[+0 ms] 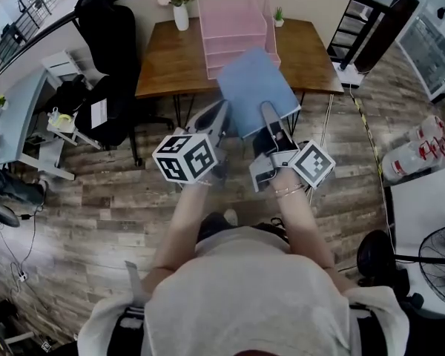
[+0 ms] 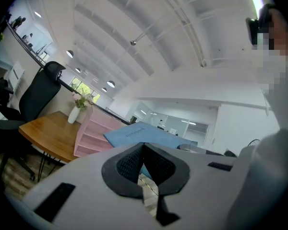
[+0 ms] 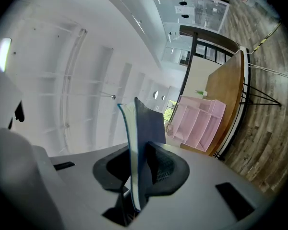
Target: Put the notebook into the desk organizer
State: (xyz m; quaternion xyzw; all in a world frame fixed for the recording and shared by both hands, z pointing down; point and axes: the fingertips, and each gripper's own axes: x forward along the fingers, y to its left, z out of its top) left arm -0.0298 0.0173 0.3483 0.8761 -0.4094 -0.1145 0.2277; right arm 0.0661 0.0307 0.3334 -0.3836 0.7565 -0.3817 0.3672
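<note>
Off the desk's near edge: the notebook [image 1: 256,91] is up in the air, blue cover facing the head camera. It hangs over the floor [image 1: 96,199] and laps the desk [image 1: 170,65], right in front of the organizer [image 1: 233,32], and it's not in it yet.
Right tongs [image 1: 269,113]: clamped on the notebook's near edge, one pad on each cover. In the right gripper view the book [image 3: 139,143] stands up between the jaws, page edge toward the camera, and the grip looks firm.
Left tongs [image 1: 221,110]: closed tip to tip with nothing between, clear in the left gripper view [image 2: 144,150]. They're held just beside the notebook's left edge; whether they touch it, I can't tell.
Organizer: pink, tiered trays, sitting mid-desk toward the far edge, open fronts facing the person.
Far edge of the desk: a white vase [image 1: 181,17] with flowers just left of the organizer, a small plant [image 1: 279,13] just right of it.
Left end of the desk: a black chair [image 1: 107,50] stands on the floor there.
Floor: wood planks, under both tongs.
</note>
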